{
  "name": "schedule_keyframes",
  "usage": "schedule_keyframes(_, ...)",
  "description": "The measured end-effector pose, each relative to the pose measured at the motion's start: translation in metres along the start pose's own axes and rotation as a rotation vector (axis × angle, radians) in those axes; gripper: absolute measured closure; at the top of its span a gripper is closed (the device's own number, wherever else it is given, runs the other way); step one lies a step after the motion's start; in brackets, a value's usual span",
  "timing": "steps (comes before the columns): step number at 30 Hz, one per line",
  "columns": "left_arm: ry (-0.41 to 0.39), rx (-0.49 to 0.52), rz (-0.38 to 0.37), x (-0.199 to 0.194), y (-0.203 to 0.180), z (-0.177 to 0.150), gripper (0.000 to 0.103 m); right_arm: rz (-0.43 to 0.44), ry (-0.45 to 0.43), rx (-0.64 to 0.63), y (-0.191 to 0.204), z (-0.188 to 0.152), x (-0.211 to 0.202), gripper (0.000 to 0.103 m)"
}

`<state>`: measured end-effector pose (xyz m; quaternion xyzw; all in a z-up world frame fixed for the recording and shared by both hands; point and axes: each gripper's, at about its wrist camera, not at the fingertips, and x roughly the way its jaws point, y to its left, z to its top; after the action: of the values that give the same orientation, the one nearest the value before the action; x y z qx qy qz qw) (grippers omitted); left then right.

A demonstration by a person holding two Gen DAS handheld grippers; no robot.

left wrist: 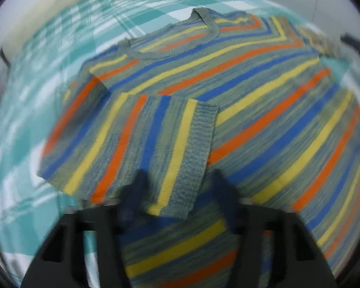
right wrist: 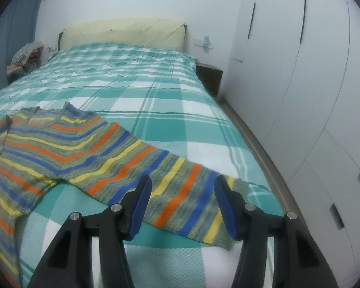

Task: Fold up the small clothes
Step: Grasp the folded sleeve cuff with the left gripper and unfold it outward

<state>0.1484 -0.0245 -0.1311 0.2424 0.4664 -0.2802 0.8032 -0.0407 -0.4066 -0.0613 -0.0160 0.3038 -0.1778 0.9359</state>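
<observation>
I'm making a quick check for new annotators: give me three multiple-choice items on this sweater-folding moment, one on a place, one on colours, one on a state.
1. Where does the striped sweater lie?
A. on the checked bedspread
B. on the floor
C. inside the wardrobe

2. Which stripe colours does it have?
A. red, white, black
B. orange, yellow, blue
C. pink, purple, brown

3. How is the sleeve near the left hand-held gripper?
A. stretched straight out
B. folded over the sweater's body
C. rolled into a ball

Answers:
1. A: teal-and-white checks show all around it.
2. B: those three bands repeat on greenish knit.
3. B: its cuff lies across the body's stripes in the left wrist view.
</observation>
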Motion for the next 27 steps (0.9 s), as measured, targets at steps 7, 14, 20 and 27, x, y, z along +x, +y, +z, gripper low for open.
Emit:
schedule_keyframes(7,-0.119,-0.225,-0.024,-0.044,0.045,-0.006,0.099,0.003,-0.020,-0.007,0.003,0.002,-0.001,0.049)
schedule_keyframes(14,-0.236,-0.659,0.269,-0.106,0.171,-0.048,0.099,0.002,-0.030,0.003,0.002,0.003,-0.003,0.049)
schedule_keyframes(20,-0.112,-0.861,0.533,-0.085,0.225,-0.105,0.100,0.001,-0.027,-0.016,0.008,0.003,-0.001,0.049)
schedule_keyframes(27,0.011,-0.892,0.579,-0.048,0.225,-0.134,0.100,-0.007,-0.004,-0.026,0.010,-0.001,0.005,0.049)
